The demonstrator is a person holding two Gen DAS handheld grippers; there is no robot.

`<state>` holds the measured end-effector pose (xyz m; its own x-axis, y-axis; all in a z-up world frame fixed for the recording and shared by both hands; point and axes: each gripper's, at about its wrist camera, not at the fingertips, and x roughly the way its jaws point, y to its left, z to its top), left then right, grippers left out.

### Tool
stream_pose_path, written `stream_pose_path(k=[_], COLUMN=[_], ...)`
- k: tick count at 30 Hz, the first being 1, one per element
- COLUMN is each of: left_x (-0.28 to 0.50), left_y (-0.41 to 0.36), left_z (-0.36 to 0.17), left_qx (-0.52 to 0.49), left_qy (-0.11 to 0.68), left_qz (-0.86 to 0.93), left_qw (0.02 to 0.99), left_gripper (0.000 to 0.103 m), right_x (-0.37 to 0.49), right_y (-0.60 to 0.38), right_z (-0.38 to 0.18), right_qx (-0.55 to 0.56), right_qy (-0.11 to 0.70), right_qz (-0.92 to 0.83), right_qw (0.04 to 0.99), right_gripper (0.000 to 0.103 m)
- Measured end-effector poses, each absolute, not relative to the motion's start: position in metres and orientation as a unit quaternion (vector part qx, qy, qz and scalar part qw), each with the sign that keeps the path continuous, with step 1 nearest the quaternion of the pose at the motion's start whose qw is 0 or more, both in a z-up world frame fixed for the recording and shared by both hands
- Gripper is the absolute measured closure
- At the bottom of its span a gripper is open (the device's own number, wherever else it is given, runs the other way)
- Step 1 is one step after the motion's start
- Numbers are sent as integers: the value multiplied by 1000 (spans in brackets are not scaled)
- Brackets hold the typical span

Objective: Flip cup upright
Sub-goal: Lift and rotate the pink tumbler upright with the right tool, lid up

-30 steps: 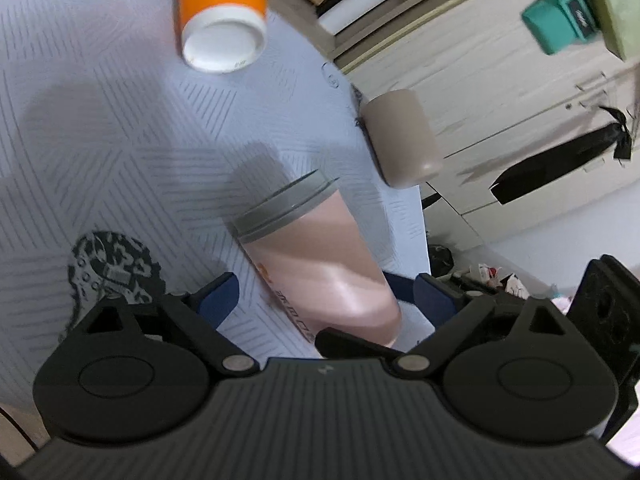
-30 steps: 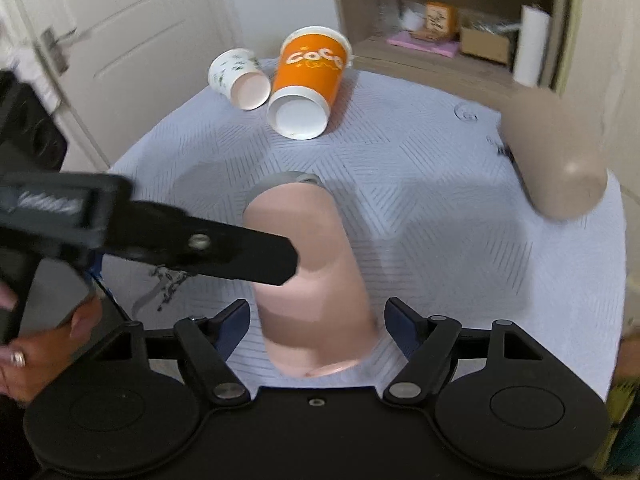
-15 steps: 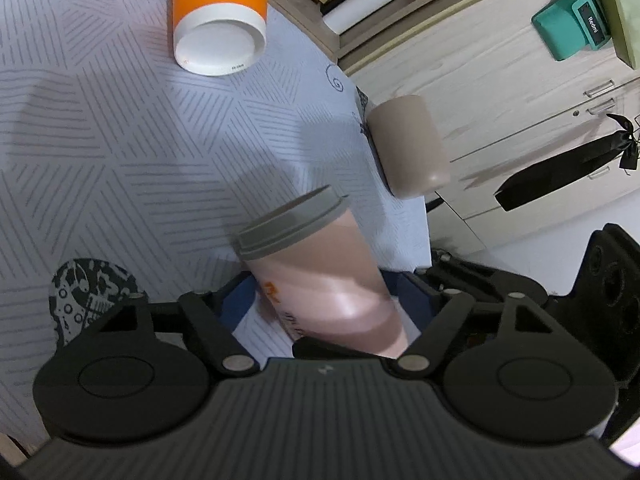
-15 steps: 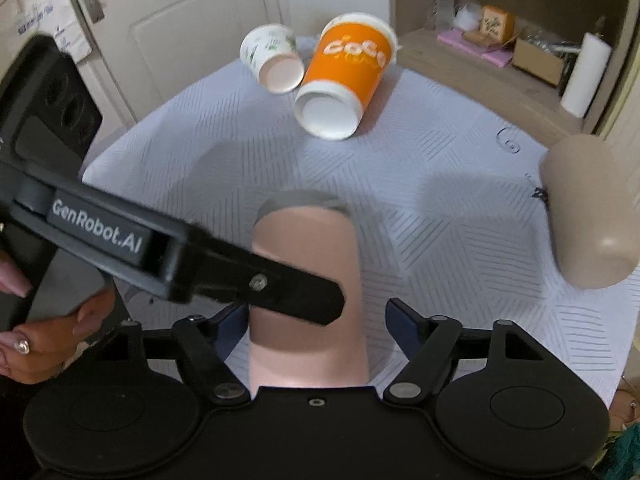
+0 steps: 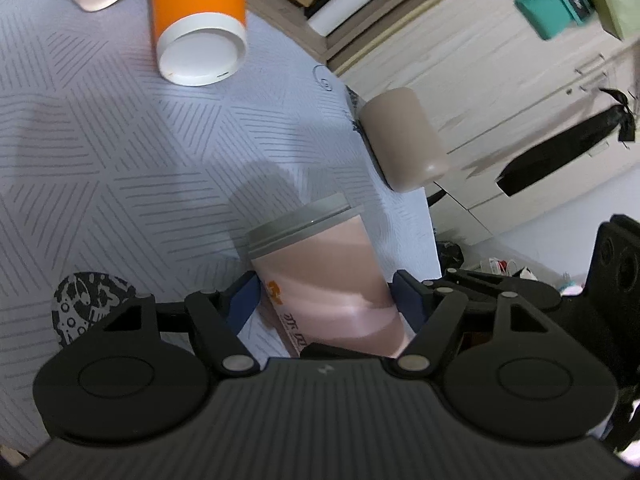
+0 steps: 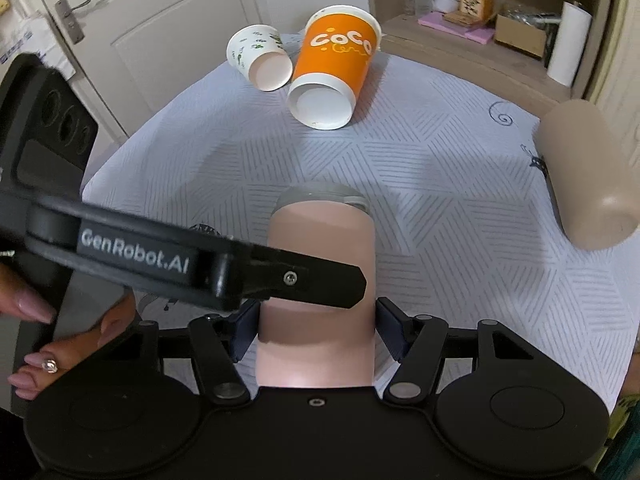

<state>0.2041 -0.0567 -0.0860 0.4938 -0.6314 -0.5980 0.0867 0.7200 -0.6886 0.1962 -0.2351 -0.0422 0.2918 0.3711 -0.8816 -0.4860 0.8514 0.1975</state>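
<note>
A pink tumbler (image 5: 324, 276) with a grey lid lies between both grippers over the patterned tablecloth; it also shows in the right wrist view (image 6: 320, 280), lid pointing away. My left gripper (image 5: 326, 300) is shut on its body, blue pads pressing both sides. My right gripper (image 6: 316, 330) is shut on the same tumbler nearer its base. The left gripper's finger (image 6: 280, 276) crosses over the tumbler in the right wrist view.
An orange paper cup (image 6: 334, 72) and a small white paper cup (image 6: 260, 56) lie on their sides at the far end. A beige cup (image 6: 584, 184) lies at the table's right edge. Cabinets (image 5: 500, 60) and shelves stand beyond the table (image 5: 100, 140).
Both grippers have closed in on the pink tumbler, and the right pads now touch it. The tumbler's lid end has tipped upward from lying flat.
</note>
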Motion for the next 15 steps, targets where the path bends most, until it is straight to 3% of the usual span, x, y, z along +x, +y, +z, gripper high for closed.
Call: stream_pose_path(k=[15], left_x=[172], left_y=[-62], left_z=[-55], left_qx=[-186], left_qy=[401], left_qz=[-269], left_qw=[856], left_gripper=[32], right_x=[162], right_y=[-238], right_z=[-28], right_qx=[-42], right_qy=[500], right_qz=[276], right_qw=[820], right_gripper=[35])
